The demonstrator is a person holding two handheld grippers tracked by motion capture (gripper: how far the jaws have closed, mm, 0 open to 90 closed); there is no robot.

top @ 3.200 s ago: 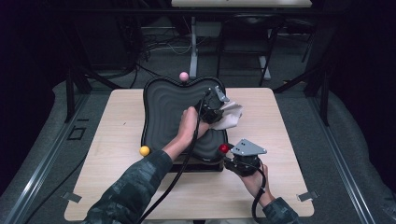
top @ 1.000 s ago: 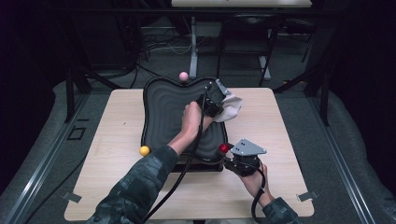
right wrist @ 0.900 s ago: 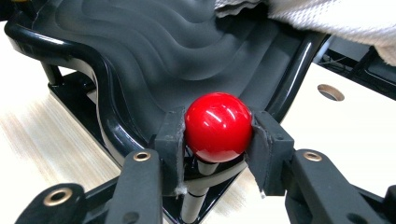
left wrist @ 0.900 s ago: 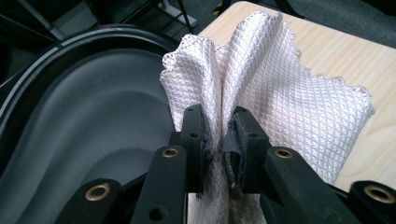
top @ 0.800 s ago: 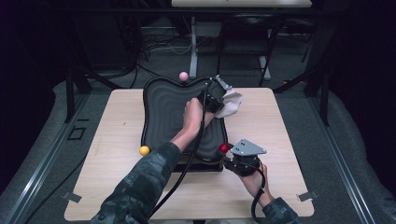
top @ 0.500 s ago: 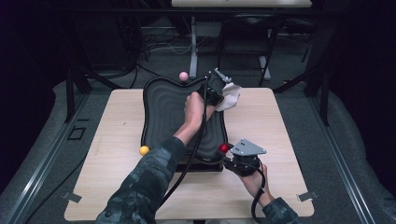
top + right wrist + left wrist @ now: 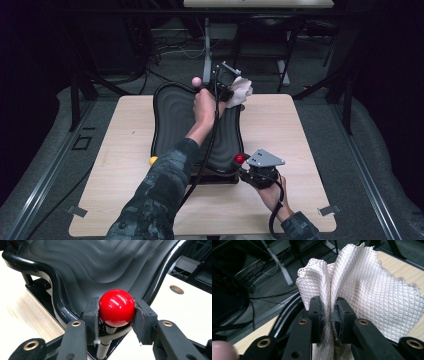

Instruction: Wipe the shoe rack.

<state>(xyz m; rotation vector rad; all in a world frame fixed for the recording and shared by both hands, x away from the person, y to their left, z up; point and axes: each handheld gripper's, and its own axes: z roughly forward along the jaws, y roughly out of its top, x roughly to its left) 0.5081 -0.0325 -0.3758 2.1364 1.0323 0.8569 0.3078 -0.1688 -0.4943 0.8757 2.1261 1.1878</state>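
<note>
Basically the left tool (image 7: 235,90) has the white cloth (image 7: 362,290) pinched at the black wavy tray's (image 7: 175,120) 1 o'clock corner while the right tool (image 7: 116,315) clamps its red knob (image 7: 116,307), so mid-wipe, probably sweeping back across the ridges next.

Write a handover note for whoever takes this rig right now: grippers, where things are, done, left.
Left gripper: shut on the white cloth, held at the far right corner of the black tray.
Right gripper: shut on the red ball knob at the tray's near right corner, steadying it.
Tray sits mid-table on the wooden table. A pink knob is at its far edge, a yellow knob at its near left.
Done: cloth gripped, tray held, cloth brought to the far corner.
Left: probably more wiping of the ridged tray surface; how much has been wiped can't be judged. Then release the cloth and the knob.
</note>
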